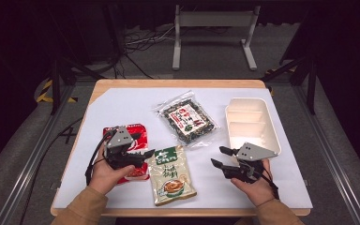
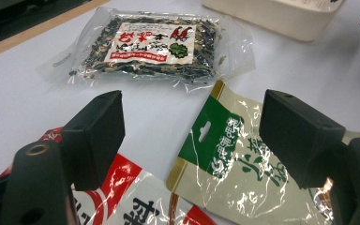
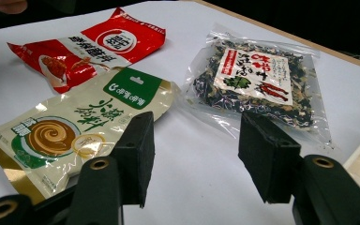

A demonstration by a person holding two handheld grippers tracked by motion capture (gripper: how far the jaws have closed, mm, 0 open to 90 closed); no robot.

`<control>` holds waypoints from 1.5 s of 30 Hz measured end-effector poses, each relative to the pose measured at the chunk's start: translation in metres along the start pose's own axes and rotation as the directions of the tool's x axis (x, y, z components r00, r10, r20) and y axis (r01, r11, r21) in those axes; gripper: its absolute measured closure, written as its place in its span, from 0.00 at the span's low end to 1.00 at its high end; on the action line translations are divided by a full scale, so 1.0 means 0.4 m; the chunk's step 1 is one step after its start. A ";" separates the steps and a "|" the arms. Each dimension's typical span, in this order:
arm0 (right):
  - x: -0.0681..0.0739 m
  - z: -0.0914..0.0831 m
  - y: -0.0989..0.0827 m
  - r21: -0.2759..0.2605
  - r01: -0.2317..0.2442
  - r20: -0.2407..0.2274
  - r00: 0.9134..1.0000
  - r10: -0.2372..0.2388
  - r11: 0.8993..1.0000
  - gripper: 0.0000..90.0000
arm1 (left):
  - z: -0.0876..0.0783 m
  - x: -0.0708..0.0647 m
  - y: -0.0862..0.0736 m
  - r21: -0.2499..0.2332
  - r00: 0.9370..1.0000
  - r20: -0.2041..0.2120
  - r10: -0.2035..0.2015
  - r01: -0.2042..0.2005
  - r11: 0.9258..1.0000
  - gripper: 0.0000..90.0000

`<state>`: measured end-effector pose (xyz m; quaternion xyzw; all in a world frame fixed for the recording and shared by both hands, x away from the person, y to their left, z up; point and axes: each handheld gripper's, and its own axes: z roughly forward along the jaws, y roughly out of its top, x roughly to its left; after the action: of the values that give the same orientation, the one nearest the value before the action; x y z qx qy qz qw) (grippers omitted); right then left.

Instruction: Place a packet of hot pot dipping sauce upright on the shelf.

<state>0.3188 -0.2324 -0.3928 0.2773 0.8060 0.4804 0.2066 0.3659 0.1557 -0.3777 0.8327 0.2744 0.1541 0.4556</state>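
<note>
- Green-and-cream sauce packet (image 1: 170, 174) lay flat between both grippers, long axis running away from the person.
- Left gripper (image 1: 146, 153), jaws spread and empty, hovered at its top-left corner, nearer.
- Right gripper (image 1: 219, 157) stood spread, empty, farther off.

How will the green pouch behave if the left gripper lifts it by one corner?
The green pouch lies flat and thin, so it will probably sag. Its glossy film may slip between the pads. It looks light.

Clear seaweed packet (image 1: 189, 119) flat mid-tabletop, red-white label up. Cream divided lunch box (image 1: 251, 124) at right, open, near the edge. White sheet covers wooden tabletop (image 1: 122, 85). Grey metal stand (image 1: 214, 33) on floor behind, cables (image 1: 140, 40) beside it.
</note>
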 end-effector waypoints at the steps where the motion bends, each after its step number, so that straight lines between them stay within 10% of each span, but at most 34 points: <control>1: 0.000 0.000 0.000 -0.001 0.000 -0.001 1.000 0.000 1.000 0.51 | 0.007 0.003 0.005 0.002 1.000 0.002 -0.009 0.009 1.000 0.26; 22: 0.003 0.008 -0.002 0.018 0.010 -0.022 1.000 -0.010 1.000 0.51 | 0.103 0.008 0.040 0.098 0.994 0.109 -0.031 0.020 0.995 0.26; 45: 0.011 0.019 -0.004 0.041 0.028 -0.049 0.998 -0.026 0.999 0.50 | 0.219 0.022 -0.002 0.304 0.974 0.207 -0.095 0.029 0.952 0.27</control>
<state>0.3197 -0.2252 -0.3980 0.2588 0.8244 0.4671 0.1875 0.4170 0.1021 -0.4256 0.8947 0.2689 0.0037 0.3567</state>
